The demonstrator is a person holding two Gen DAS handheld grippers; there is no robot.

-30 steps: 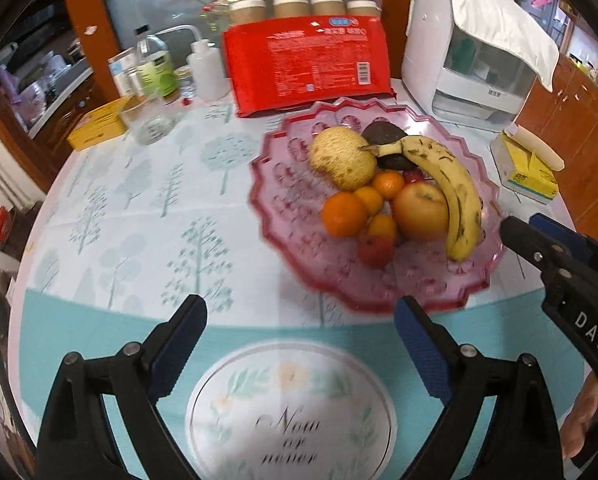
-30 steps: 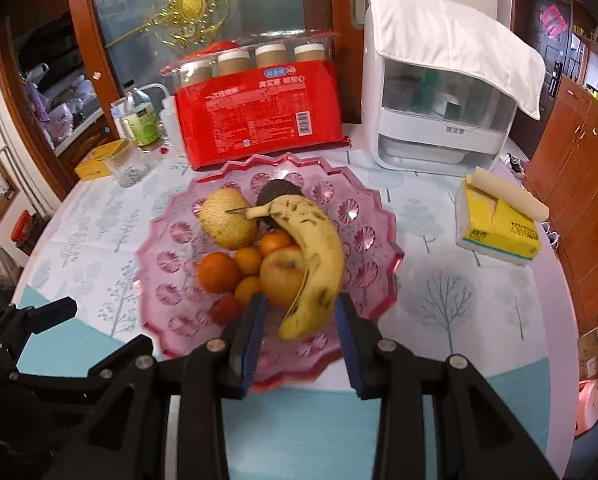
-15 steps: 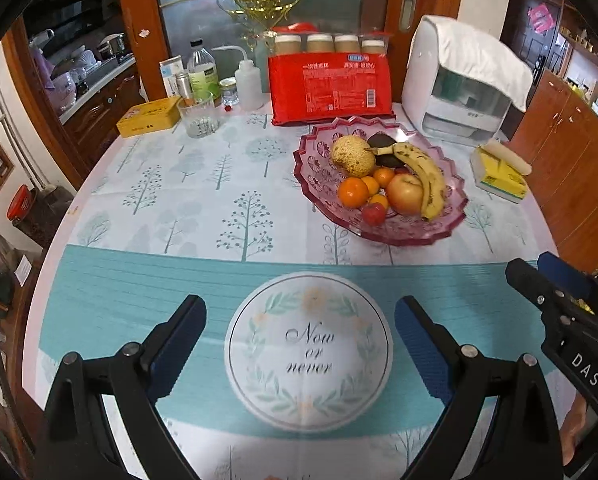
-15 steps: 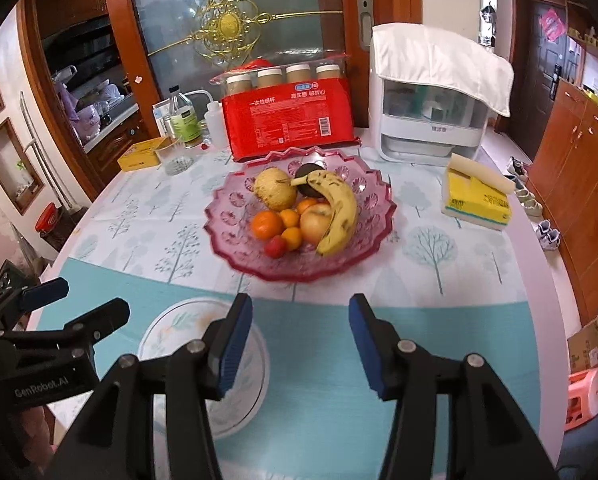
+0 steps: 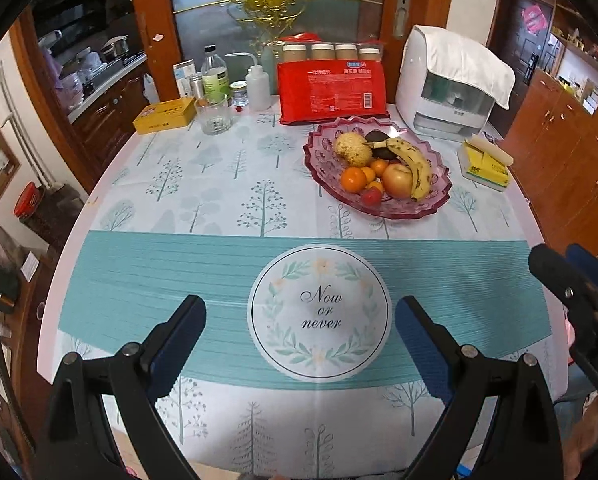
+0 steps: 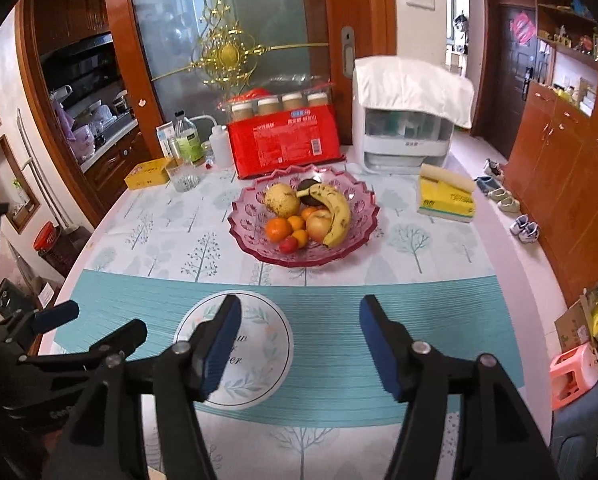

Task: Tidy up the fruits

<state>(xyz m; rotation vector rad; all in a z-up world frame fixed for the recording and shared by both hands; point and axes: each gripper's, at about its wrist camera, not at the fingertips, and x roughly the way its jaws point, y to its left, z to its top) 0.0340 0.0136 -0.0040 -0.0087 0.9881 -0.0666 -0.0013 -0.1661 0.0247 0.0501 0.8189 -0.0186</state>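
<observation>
Fruit sits piled in the pink bowl (image 6: 363, 236) on the table (image 6: 419, 312): banana (image 6: 337, 212), apple (image 6: 319, 226), oranges. Right tongs (image 6: 295, 340), nearer than the bowl, have just been opening, nothing between them. Left tongs (image 5: 299, 332) gape wide, empty. Sorting looks finished; next move likely just parking both.

Even, bright indoor lighting; soft shadows on bench (image 5: 219, 184). Strong fisheye curvature, dark vignette at corners. Centre sharp.

A frosted-glass sliding door with gold ornament (image 6: 227, 54) stands in reddish wooden framing; matching wooden cabinets (image 6: 559, 168) line the right wall.
</observation>
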